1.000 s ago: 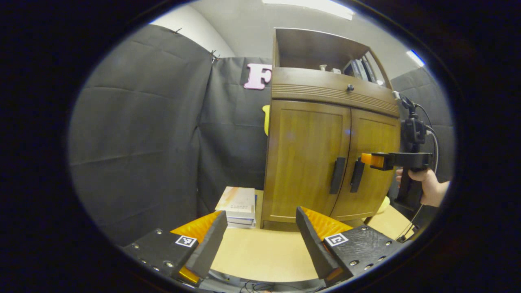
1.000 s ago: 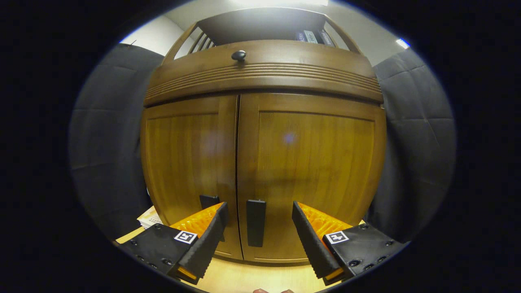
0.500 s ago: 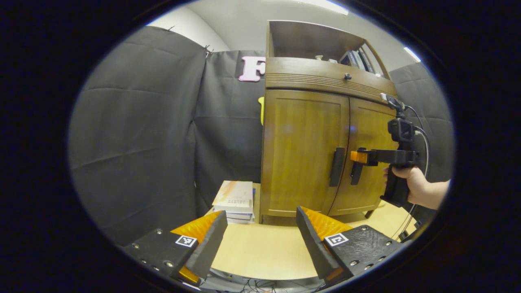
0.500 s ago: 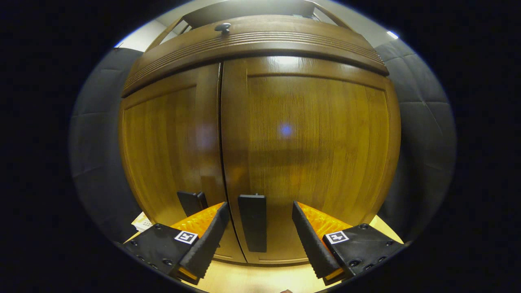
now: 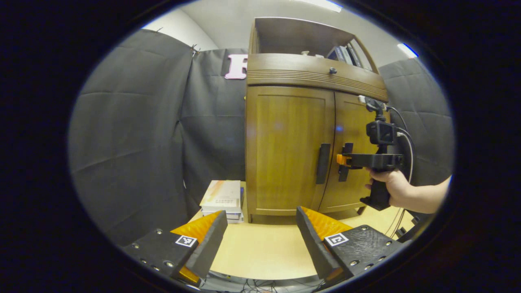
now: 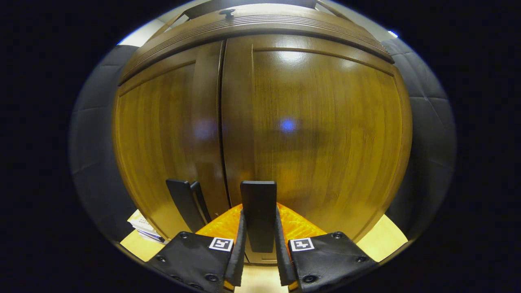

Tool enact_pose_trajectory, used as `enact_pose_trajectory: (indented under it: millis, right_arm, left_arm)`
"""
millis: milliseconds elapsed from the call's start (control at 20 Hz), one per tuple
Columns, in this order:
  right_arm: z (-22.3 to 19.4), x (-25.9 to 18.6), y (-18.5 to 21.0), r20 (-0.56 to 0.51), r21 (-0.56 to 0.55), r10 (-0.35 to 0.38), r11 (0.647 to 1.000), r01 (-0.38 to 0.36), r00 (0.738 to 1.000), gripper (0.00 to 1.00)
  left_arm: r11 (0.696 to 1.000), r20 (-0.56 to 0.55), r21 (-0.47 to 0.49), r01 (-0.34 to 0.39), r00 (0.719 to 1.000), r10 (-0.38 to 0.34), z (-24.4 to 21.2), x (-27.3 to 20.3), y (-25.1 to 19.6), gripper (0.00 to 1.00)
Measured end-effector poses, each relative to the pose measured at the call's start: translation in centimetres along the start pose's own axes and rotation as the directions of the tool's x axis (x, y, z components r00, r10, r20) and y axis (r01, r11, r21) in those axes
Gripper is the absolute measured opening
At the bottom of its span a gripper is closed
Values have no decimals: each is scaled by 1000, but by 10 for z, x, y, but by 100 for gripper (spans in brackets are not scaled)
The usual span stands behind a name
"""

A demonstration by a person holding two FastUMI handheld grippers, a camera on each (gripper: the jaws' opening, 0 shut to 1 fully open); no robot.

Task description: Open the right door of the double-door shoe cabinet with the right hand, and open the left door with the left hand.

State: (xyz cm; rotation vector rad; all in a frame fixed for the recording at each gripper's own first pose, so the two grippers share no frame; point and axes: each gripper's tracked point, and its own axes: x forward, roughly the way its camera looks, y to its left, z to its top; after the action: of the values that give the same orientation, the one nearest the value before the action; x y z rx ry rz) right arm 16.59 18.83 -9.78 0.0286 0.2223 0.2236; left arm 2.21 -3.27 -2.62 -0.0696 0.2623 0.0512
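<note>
- Two doors, both flush with the shoe cabinet (image 5: 309,77) at this moment; neither has swung.
- Left gripper (image 5: 260,238): fingers spread wide, holding nothing, hanging over the tabletop (image 5: 260,252) well short of the cabinet. Stack of books (image 5: 223,197) lies just left of the cabinet base.
- Left door (image 5: 285,146): shut; its handle (image 5: 323,163) untouched, a dark bar beside the centre seam.
- Change over the last second: right gripper (image 6: 259,250) was spread either side of the right door handle (image 6: 258,211); its fingers have since closed in, and both now press the bar's flanks. Clenched on the handle.
- Left gripper view agrees: right gripper (image 5: 341,160), carried by a hand (image 5: 392,187), sits at that handle on the right door (image 5: 354,146).
- Judgement: grasp step looks done; pull is next, hinge presumably on the outer edge.
- Orientation: handle's long axis runs vertical, parallel to the seam; bar stands proud of the door face, toward the gripper.
</note>
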Motion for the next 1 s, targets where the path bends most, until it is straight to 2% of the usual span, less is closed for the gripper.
enact_pose_trajectory:
  millis: [50, 200, 350, 550, 700, 800, 1000]
  right_arm:
    - [0, -1, 0, -3, -4, 3, 1000, -3, 1000, 39]
    - [-2, 1, 1, -5, -5, 32, 999, -32, 999, 24]
    - [-2, -2, 2, -10, 6, 60, 998, -60, 998, 17]
    - [4, -6, -1, -3, -7, 63, 998, -63, 998, 17]
    - [8, -12, -2, -12, -11, 89, 996, -89, 996, 17]
    - [8, -12, -1, -13, -12, 104, 994, -104, 994, 17]
    - [15, -20, -2, -11, -17, 118, 993, -118, 993, 17]
  left_arm:
    - [1000, 1, 5, 2, 1000, -2, 1, 2, -1, 99]
    - [1000, 5, 1, 10, 1000, -10, 2, -1, -4, 99]
    - [1000, 13, -8, 18, 1000, -18, 2, -3, -3, 96]
    - [1000, 25, -24, 17, 1000, -17, 6, 2, 3, 99]
    - [998, 28, -51, 21, 999, -19, 4, 11, 12, 96]
    - [998, 25, -51, 20, 1000, -18, 2, 17, 19, 99]
    - [998, 16, -39, 49, 999, -48, -1, 39, 20, 99]
